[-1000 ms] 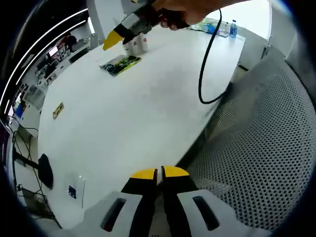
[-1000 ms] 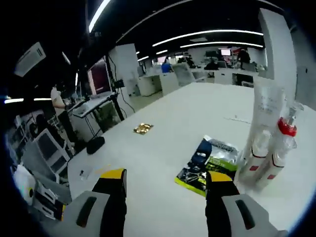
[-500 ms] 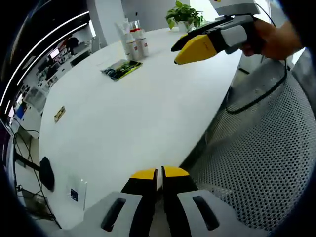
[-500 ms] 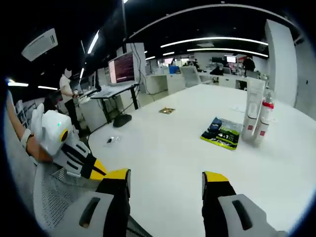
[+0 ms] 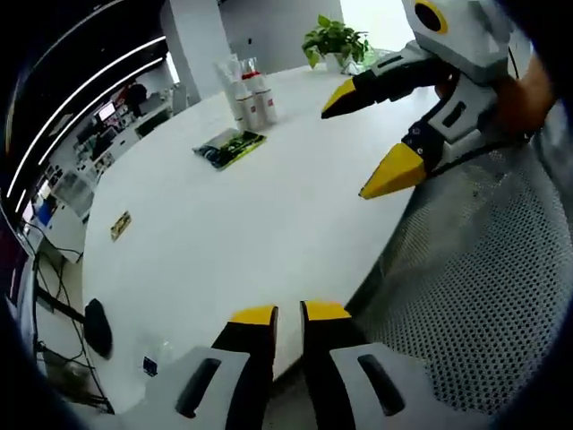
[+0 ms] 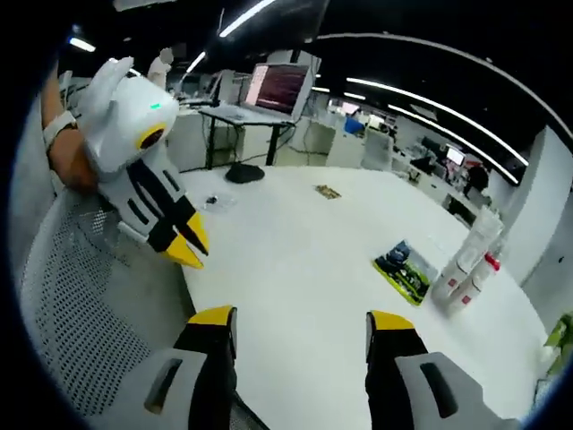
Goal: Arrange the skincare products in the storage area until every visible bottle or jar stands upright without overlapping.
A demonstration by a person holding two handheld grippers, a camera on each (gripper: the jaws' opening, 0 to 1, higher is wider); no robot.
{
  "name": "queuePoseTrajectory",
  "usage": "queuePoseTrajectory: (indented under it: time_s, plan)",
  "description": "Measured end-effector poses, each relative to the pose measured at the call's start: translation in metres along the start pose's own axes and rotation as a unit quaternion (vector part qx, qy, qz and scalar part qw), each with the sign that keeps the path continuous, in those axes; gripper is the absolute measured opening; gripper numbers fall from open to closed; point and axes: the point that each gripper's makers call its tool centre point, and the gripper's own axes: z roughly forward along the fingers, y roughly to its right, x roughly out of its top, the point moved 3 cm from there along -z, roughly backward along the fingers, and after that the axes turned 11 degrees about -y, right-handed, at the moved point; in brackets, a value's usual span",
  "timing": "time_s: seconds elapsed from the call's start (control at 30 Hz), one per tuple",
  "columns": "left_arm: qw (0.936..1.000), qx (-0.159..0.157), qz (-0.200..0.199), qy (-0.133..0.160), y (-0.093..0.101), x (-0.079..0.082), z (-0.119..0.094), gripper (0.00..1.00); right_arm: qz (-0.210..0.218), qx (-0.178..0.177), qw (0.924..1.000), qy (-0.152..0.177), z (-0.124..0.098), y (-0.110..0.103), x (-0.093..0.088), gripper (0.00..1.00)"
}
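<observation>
Currently bottles (image 5: 248,93) stand upright at upper centre; left gripper (image 5: 291,313) nearly closed, right gripper (image 6: 300,315) spread wide, both empty.

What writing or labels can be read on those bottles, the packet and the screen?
None can be read.
Bottles: red patches on the labels, print too small.
Green packet: print blurred.
Yellow card: too small to read.
Monitor: lines of text, too blurred.
</observation>
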Motion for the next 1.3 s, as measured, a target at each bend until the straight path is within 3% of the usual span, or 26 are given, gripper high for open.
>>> queuePoseTrajectory:
  time_s: [0.1,0.23,0.3,0.37,0.47,0.57,0.63,0.73,0.77,0.83,0.9,1.07,1.3]
  plan:
    - [0.9999,0.001,-0.010,0.010,-0.007,0.002,-0.003,0.15,-0.011,0.001,0.9999,0.005,0.001,-0.004,0.003,0.54]
    - [0.9978,0.000,-0.058,0.030,-0.022,0.007,-0.010,0.16,0.006,-0.005,1.0000,0.002,0.000,0.002,0.001,0.54]
    - [0.9947,0.032,-0.076,0.061,-0.044,0.013,-0.019,0.24,0.015,-0.007,0.9999,0.001,0.000,0.005,0.000,0.54]
    - [0.9929,0.064,-0.070,0.072,-0.069,0.012,-0.027,0.35,0.020,-0.010,0.9997,0.006,-0.001,0.006,0.002,0.53]
    - [0.9938,0.056,-0.081,0.051,-0.097,-0.003,-0.029,0.39,0.014,-0.009,0.9998,0.006,-0.001,0.003,0.002,0.53]
    - [0.9919,0.061,-0.111,0.007,-0.133,-0.035,-0.026,0.45,0.006,-0.004,0.9999,0.009,-0.001,0.000,0.004,0.53]
    - [0.9925,0.062,-0.103,-0.021,-0.149,-0.051,-0.024,0.49,-0.001,-0.008,0.9999,0.012,-0.003,0.000,0.005,0.51]
    - [0.9955,0.040,-0.068,-0.053,-0.169,-0.066,-0.015,0.71,-0.001,-0.008,0.9999,0.015,-0.003,0.001,0.006,0.49]
    - [0.9955,0.030,-0.062,-0.064,-0.171,-0.069,-0.015,0.73,-0.001,-0.007,0.9999,0.015,-0.003,0.000,0.006,0.49]
    - [0.9947,0.012,-0.052,-0.088,-0.174,-0.073,-0.013,0.65,-0.006,-0.005,0.9999,0.013,-0.002,-0.001,0.006,0.49]
    - [0.9942,0.008,-0.012,-0.106,-0.177,-0.076,-0.009,0.59,-0.008,-0.004,0.9999,0.014,-0.002,-0.002,0.006,0.49]
    - [0.9881,-0.011,0.062,-0.140,-0.165,-0.083,0.004,0.65,-0.009,-0.010,0.9999,0.011,-0.003,0.001,0.005,0.47]
    - [0.9868,-0.032,0.056,-0.148,-0.163,-0.077,0.019,0.62,-0.023,-0.006,0.9997,0.007,-0.003,-0.004,0.004,0.45]
